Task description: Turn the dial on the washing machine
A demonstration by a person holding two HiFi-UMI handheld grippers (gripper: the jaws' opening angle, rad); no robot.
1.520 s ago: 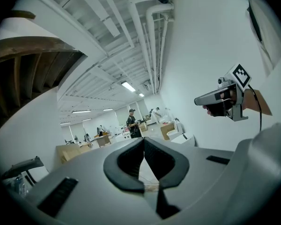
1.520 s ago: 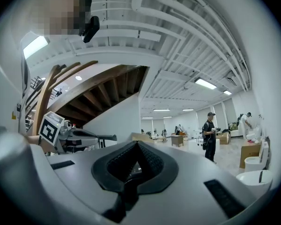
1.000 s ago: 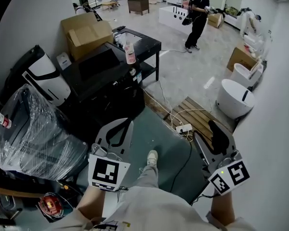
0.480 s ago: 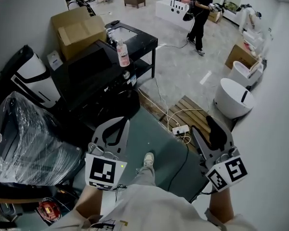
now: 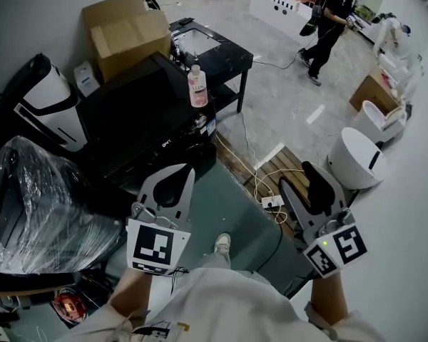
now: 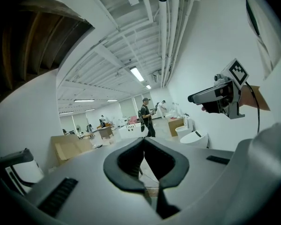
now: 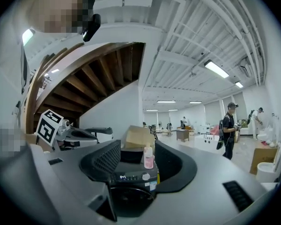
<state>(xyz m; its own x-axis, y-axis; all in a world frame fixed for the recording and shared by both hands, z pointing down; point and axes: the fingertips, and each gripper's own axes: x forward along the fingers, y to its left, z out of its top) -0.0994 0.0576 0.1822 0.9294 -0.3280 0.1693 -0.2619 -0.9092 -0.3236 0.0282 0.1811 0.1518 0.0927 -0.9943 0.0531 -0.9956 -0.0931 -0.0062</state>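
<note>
Your left claw (image 5: 187,171) is closed, its dark pads meeting at the tips with nothing between them (image 6: 144,142). Your right claw (image 5: 310,173) stands open and empty, its two ribbed pads well apart (image 7: 137,146). You hold both out in front of you above the grey-green floor mat (image 5: 228,205), touching nothing.

The black front-loading washing machine (image 5: 139,116) stands ahead of you and to your left, well apart from both claws. In the right gripper view it sits framed between the open jaws, and its small white round dial (image 7: 145,176) shows on the control strip, just right of the lit display (low in the gap, nearer the right pad's side). The left gripper view looks past the machine into the open room, with the right claw at its upper right.

A pink plastic bottle with a white cap (image 5: 197,86) stands upright on the machine's top near the far right corner. Behind the machine lies a brown cardboard box (image 5: 128,30), and a low black table (image 5: 225,63) stands just beside it.
</note>
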